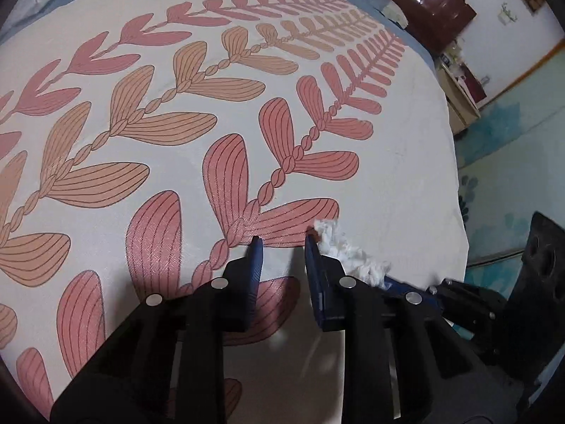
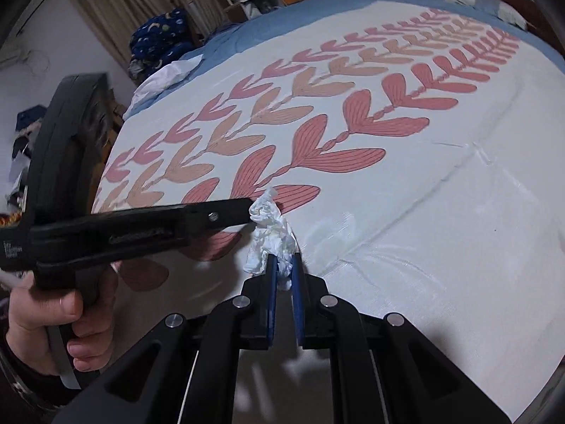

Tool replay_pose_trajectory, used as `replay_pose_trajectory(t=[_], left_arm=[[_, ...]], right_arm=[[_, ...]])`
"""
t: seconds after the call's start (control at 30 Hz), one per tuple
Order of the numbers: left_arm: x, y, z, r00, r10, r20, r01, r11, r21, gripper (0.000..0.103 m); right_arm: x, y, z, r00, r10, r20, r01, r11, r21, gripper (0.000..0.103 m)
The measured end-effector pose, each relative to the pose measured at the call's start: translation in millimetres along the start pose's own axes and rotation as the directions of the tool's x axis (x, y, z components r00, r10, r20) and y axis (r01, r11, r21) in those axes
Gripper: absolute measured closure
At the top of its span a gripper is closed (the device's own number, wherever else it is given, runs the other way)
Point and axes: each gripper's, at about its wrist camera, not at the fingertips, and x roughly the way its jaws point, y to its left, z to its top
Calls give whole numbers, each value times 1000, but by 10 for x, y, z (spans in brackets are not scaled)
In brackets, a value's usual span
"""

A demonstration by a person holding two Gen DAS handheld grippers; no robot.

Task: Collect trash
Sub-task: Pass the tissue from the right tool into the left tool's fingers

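Item: crumpled white tissue (image 2: 270, 236), sitting over leaf-print bedsheet (image 2: 423, 212), being pinched by R gripper (image 2: 282, 265) w/ jaws narrow. L gripper (image 1: 280, 242) hovering at tissue's 9 o'clock, jaws gaping, carrying nothing.

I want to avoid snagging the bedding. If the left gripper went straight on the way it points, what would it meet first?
Probably the bedspread itself: the open left gripper points low across its leaf print, with nothing between. The tissue, held by the right gripper, sits just off its right finger, beside the line. Depth is unclear.
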Motion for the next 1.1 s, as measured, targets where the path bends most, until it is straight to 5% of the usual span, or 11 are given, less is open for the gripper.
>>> replay_pose_trajectory(t=[0.07, 0.3, 0.4, 0.47, 0.5, 0.77, 0.97, 1.1], left_arm=[[11, -33, -9, 1000, -15, -8, 15, 1000, 3, 88], [31, 97, 20, 993, -111, -31, 108, 990, -91, 86], [42, 194, 28, 981, -191, -39, 182, 969, -167, 70], [8, 204, 27, 975, -220, -23, 212, 958, -193, 47], [-8, 203, 25, 975, -221, -16, 214, 957, -195, 45], [28, 75, 5, 967, -251, -48, 239, 953, -185, 45], [41, 218, 27, 953, -303, -26, 284, 917, -280, 45], [73, 147, 22, 950, -307, -55, 285, 926, -249, 45]], right_arm=[[-9, 16, -24, 1000, -6, 6, 6, 1000, -15, 94], [-39, 36, -53, 1000, -18, 23, 18, 999, -36, 94], [-49, 58, -56, 999, -25, 22, 26, 998, -48, 94], [-55, 61, -65, 999, -32, 19, 33, 998, -50, 94], [-67, 64, -69, 999, -30, 23, 31, 998, -50, 94], [-57, 89, -78, 999, -23, 25, 24, 998, -50, 94], [-21, 30, -95, 1000, -25, 8, 25, 1000, -3, 94], [-27, 37, -94, 999, -27, 17, 27, 1000, 1, 94]])
